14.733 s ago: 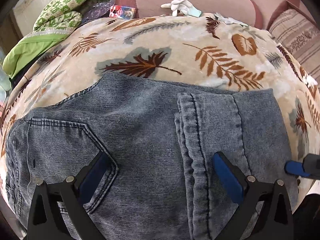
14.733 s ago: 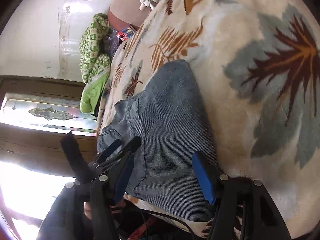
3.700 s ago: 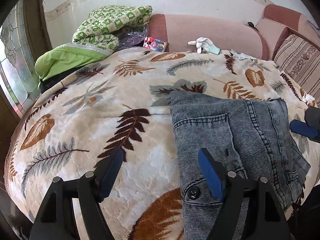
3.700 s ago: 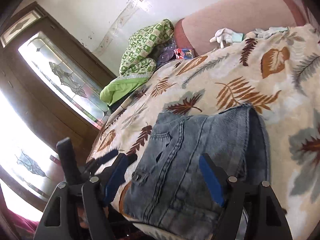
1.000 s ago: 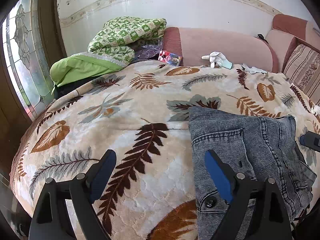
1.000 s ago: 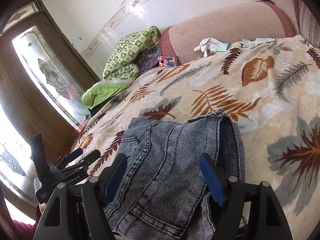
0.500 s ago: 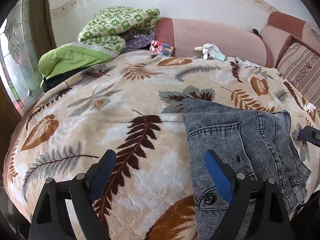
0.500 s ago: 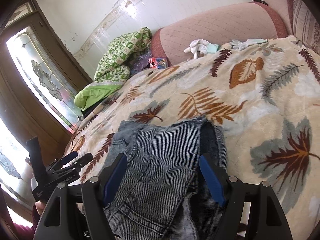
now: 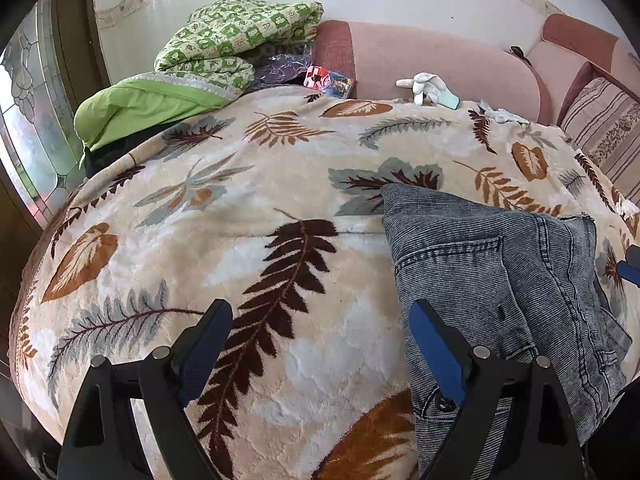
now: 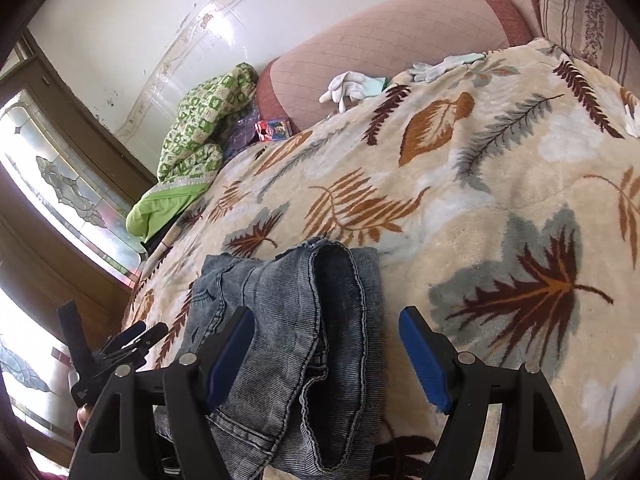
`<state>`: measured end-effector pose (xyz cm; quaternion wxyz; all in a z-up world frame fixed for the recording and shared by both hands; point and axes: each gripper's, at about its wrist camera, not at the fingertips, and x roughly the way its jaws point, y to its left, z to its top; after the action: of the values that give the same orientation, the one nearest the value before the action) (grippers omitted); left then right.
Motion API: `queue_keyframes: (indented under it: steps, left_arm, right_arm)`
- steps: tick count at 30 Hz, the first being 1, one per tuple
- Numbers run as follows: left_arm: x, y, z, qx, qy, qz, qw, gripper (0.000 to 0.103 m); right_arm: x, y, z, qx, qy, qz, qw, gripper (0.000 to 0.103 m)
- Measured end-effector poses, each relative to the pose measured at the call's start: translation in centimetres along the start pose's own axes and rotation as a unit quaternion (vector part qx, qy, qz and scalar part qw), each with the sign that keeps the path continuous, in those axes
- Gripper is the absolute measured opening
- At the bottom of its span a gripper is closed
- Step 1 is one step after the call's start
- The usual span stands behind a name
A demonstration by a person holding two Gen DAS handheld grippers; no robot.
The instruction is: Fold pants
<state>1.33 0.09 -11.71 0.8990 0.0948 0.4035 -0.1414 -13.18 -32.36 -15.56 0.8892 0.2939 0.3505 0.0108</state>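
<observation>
The left gripper (image 9: pixel 320 344) and right gripper (image 10: pixel 326 344) both have fingers wide apart, holding nothing. The folded pants (image 10: pixel 296 320) lie under the right fingers.

The right gripper (image 10: pixel 326 354) hovers with its jaws spread wide, blue pads facing each other, nothing between them but the cloth below. Under it lie the folded jeans (image 10: pixel 304 320), grey-blue denim stacked in layers with hems and seams showing, on a cream leaf-print blanket (image 10: pixel 500 184). The left gripper (image 10: pixel 132 338) shows at the left edge, beside the jeans and clear of them. At the blanket's far edge a white glove (image 10: pixel 344 86) rests against a pink sofa back (image 10: pixel 392 36), with a green checked quilt (image 10: pixel 200 128) heaped to the left near a stained-glass window (image 10: pixel 68 196).
</observation>
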Motion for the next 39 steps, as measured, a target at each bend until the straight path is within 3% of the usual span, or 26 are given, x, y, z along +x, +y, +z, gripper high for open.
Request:
queue_keyframes:
  steps: [6,17,24,28,33,36,39]
  left_arm:
    - [0.1,-0.1,-0.1,0.001,0.004,-0.002,1.0000,0.090]
    - [-0.6,-0.2,0.1,0.009,-0.017,0.019,0.9996,0.090]
    - [-0.6,-0.5,0.0,0.015,-0.017,0.014,0.9996,0.090]
    - [0.1,-0.8,-0.1,0.018,0.010,-0.039,0.9990,0.090]
    - [1.5,-2.5,-0.4,0.047,0.067,-0.133,0.9877,0.090]
    - [2.3,-3.7,-0.3,0.074,0.084,-0.153,0.9817,0.090]
    - [3.0,-3.5,0.3,0.069,0.100,-0.176,0.9768,0.090]
  right_arm:
    - [0.9,-1.1,-0.1,0.027,0.027,-0.010,0.999,0.078]
    - [1.7,-0.5,-0.2,0.020,0.036,-0.008,0.999,0.078]
    - [1.6,-0.6,-0.3,0.023,0.037,-0.006,0.999,0.078]
    - [1.7,-0.8,-0.3,0.028,0.041,-0.001,0.999,0.078]
    - [2.6,-1.7,-0.3,0.050,0.067,0.005,0.996,0.078]
    - [3.4,-2.4,-0.5,0.064,0.092,0.008,0.994,0.078]
    - [3.6,-3.1,-0.6,0.073,0.103,0.019,0.992,0.078]
